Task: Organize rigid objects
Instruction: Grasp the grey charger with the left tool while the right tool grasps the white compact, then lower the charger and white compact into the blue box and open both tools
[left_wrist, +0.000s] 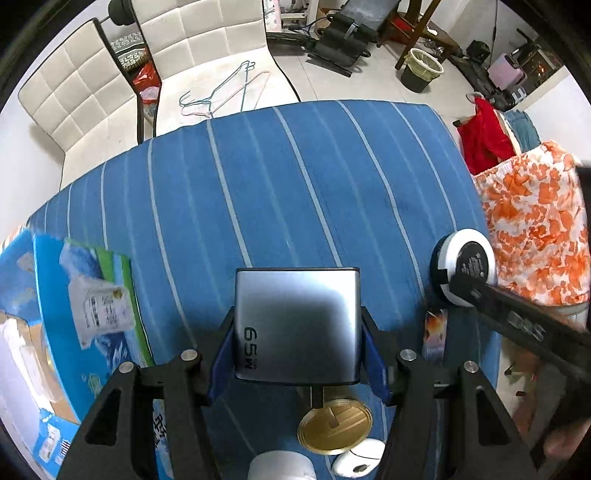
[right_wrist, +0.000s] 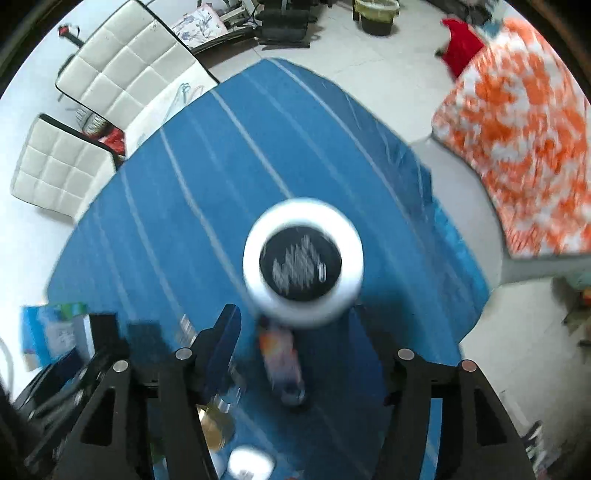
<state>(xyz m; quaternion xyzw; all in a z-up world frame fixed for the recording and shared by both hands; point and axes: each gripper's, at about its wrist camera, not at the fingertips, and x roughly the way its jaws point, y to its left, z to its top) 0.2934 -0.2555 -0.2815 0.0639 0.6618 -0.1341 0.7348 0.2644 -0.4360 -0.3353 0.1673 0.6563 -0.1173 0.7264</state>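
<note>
charger (left_wrist: 295, 325) – smooth grey satin shell, soft sheen | tablecloth (left_wrist: 295, 177) – matt striped blue cloth | round disc (left_wrist: 334, 424) – shiny gold-coloured | chairs (left_wrist: 207, 40) – quilted cream leather-look | left gripper (left_wrist: 295, 354) – matt black plastic, blue pads

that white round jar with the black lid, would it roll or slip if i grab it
The white jar looks rigid, so it should not give under the pads. Its round, smooth wall could slip or twist in a two-finger grip. Tipped on its side, it would probably roll across the blue cloth.
</note>
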